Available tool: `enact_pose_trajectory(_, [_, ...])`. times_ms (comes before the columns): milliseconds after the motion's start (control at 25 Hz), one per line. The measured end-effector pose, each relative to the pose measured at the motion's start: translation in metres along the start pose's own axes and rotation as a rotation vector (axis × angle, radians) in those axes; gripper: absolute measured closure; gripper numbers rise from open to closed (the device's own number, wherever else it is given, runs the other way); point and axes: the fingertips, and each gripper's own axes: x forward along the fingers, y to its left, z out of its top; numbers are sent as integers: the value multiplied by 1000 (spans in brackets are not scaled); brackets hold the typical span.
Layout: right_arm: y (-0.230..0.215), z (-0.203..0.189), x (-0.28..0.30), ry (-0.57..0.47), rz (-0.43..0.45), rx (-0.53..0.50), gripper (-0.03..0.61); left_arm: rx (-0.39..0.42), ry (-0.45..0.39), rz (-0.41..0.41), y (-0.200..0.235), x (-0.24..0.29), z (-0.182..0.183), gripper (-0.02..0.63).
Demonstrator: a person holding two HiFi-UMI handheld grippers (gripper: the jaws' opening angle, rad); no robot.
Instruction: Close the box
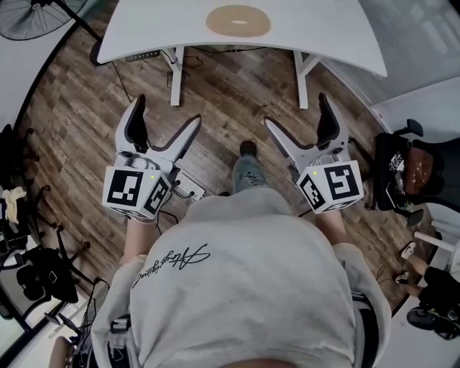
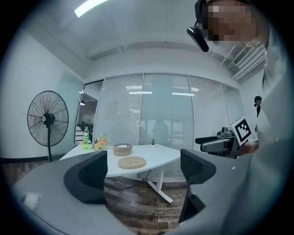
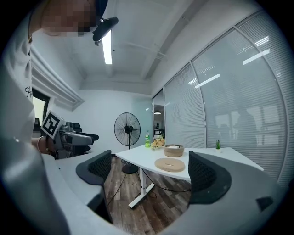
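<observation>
A round woven box (image 2: 122,149) stands uncovered on the white table (image 2: 156,153), also in the right gripper view (image 3: 174,150). Its flat round lid (image 1: 238,21) lies on the table beside it, nearer to me (image 2: 132,162) (image 3: 169,164). My left gripper (image 1: 168,111) and right gripper (image 1: 296,110) are held side by side at chest height over the wooden floor, well short of the table. Both stand open with nothing between their fingers, as each gripper's own view confirms (image 2: 143,172) (image 3: 151,172).
A green bottle (image 2: 85,138) and a bunch of flowers (image 2: 100,142) stand at the table's far end. A standing fan (image 2: 47,119) is left of the table. An office chair (image 1: 406,169) stands at the right. Cables lie on the floor under the table.
</observation>
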Motion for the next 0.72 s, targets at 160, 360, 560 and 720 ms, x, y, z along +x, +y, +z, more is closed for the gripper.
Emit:
enact_pose_trajectory(160, [-27,1,31,1,25,11,71,-7,-8,-4,8,39,4,137])
enact_pose_trajectory(360, [-69,9,67,-2,39,-2,71,1,-6,-4,16,95,17,137])
enact_pose_trajectory(560, [-113,13,101,6,68,-21,71,6,-20,12,22,147,29,137])
enact_pose_trajectory(720, [-138,12,125,19,107,-23,71,1,-18,33,27,179,30,137])
